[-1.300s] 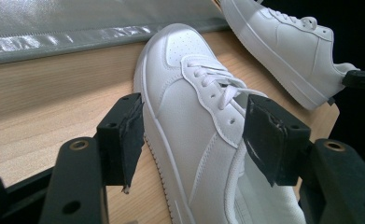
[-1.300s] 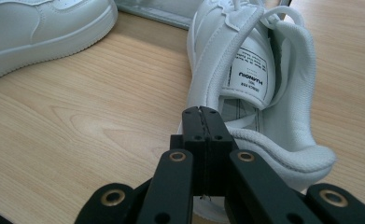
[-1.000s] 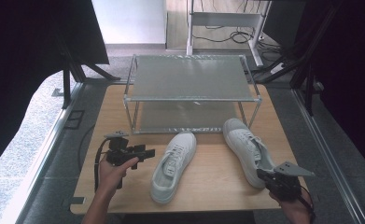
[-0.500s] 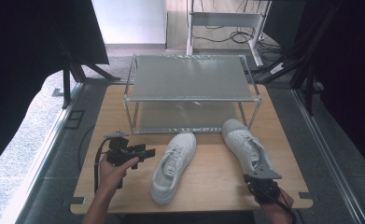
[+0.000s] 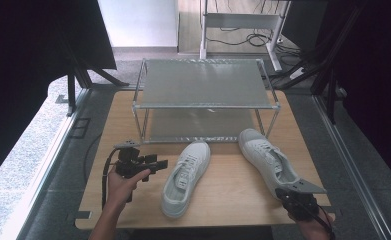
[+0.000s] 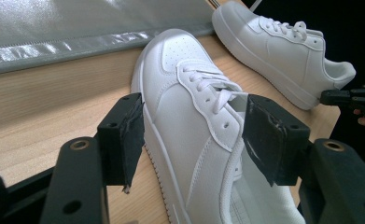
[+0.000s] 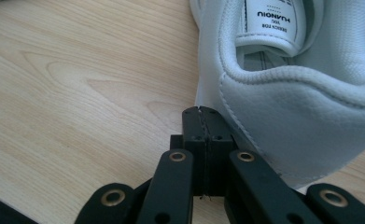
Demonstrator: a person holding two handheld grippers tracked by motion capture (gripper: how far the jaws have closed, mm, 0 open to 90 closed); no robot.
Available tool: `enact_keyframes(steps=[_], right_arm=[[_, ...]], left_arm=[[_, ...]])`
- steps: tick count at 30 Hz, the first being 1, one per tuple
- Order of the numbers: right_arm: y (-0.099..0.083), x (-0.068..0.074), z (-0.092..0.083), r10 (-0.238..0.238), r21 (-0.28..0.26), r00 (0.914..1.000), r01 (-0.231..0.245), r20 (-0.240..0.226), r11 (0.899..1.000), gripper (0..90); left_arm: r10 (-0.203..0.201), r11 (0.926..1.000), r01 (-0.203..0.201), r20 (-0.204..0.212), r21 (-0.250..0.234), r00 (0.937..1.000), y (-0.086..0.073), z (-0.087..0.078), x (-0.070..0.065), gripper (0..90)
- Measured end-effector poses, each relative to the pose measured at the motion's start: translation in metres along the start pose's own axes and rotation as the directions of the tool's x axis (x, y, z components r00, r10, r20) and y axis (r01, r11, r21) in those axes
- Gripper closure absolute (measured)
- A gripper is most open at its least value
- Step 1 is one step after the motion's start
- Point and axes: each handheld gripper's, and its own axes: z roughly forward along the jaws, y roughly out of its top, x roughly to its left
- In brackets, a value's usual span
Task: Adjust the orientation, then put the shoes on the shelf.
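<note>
Two white sneakers lie on the wooden table (image 5: 228,202). The left sneaker (image 5: 185,175) (image 6: 189,107) points toward the rack. My left gripper (image 5: 159,163) (image 6: 194,135) stands open just to its left, aimed at its side; the pads frame the laces without touching. The right sneaker (image 5: 265,155) (image 6: 273,46) lies at an angle, heel near the table's front edge. My right gripper (image 5: 283,192) (image 7: 202,112) is shut with nothing in it, its tips low over the table beside that sneaker's heel (image 7: 301,116). It also shows far right in the left gripper view (image 6: 343,98).
A two-level metal shoe rack (image 5: 203,85) stands at the back of the table, both shelves bare. Bare wood lies between the sneakers and along the front edge. Dark frame posts and cables stand beyond the table.
My right gripper has shifted a little sideways at the right sneaker's heel and sunk toward the table. The left gripper and both sneakers have stayed put.
</note>
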Motion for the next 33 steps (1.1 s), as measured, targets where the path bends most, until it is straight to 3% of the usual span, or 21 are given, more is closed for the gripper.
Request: enact_keyframes(steps=[2, 5, 7, 10, 12, 16, 20, 24, 33], right_arm=[[0.0, 0.001, 0.0, -0.008, -0.011, 0.9999, 0.008, -0.009, 1.0, 90.0], [0.004, 0.001, -0.006, -0.007, -0.065, 0.9963, 0.002, -0.086, 0.998, 89.9], [0.012, 0.003, -0.012, -0.02, -0.117, 0.9897, 0.004, -0.142, 0.993, 84.4], [0.03, 0.005, -0.022, -0.052, -0.193, 0.9826, 0.017, -0.178, 0.981, 74.7], [0.041, 0.005, -0.028, -0.079, -0.229, 0.9803, 0.036, -0.181, 0.973, 68.5], [0.063, -0.003, -0.037, -0.104, -0.255, 0.9824, 0.062, -0.155, 0.965, 63.0], [0.079, -0.022, -0.038, -0.097, -0.243, 0.9842, 0.058, -0.148, 0.968, 59.2], [0.087, -0.04, -0.029, -0.084, -0.201, 0.9878, 0.056, -0.131, 0.978, 56.3], [0.086, -0.059, -0.005, -0.064, -0.125, 0.9914, 0.049, -0.114, 0.991, 51.1]], left_arm=[[0.001, 1.0, -0.001, 0.001, 0.001, 1.0, 0.0, 0.0, 0.0, 38.5], [0.002, 1.0, -0.002, 0.003, -0.006, 1.0, 0.001, -0.001, -0.004, 38.4], [0.034, 0.9993, -0.033, 0.019, -0.014, 0.9993, 0.005, -0.003, -0.013, 38.5], [0.081, 0.9964, -0.08, 0.024, -0.027, 0.9964, 0.01, -0.006, -0.028, 38.0], [0.104, 0.9943, -0.103, 0.021, -0.025, 0.9944, 0.011, -0.007, -0.033, 37.6], [0.103, 0.9945, -0.103, 0.019, -0.019, 0.9945, 0.013, -0.006, -0.033, 37.4], [0.104, 0.9946, -0.104, 0.01, -0.007, 0.9946, 0.014, -0.003, -0.033, 37.4], [0.113, 0.9936, -0.113, -0.003, 0.009, 0.9936, 0.014, -0.001, -0.035, 37.0], [0.144, 0.988, -0.14, -0.065, 0.065, 0.9874, 0.017, 0.004, -0.037, 37.8]])
